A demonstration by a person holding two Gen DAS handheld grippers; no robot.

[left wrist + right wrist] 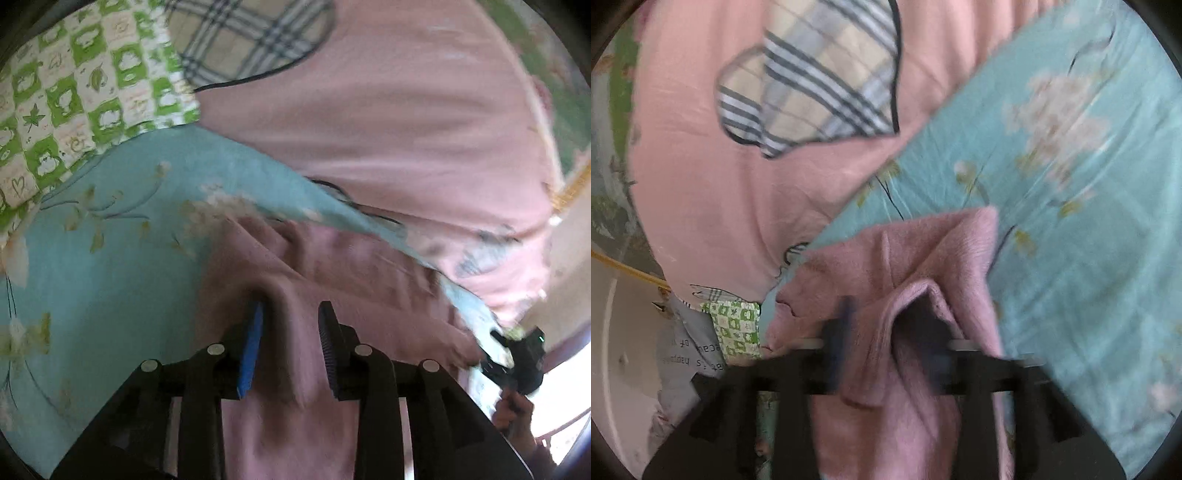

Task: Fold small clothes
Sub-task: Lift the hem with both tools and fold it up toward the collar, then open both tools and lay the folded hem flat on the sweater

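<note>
Both grippers pinch the pink garment (332,280) above the blue floral sheet (110,266): left gripper (290,343) clamps one fold, right gripper (886,347) grips another, blurred.

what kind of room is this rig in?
Most likely a bedroom, with the work done on a bed. The pink knit garment lies on a teal floral bedsheet, beside a pink quilt with a plaid patch and a green checked pillow. No table shows.
</note>
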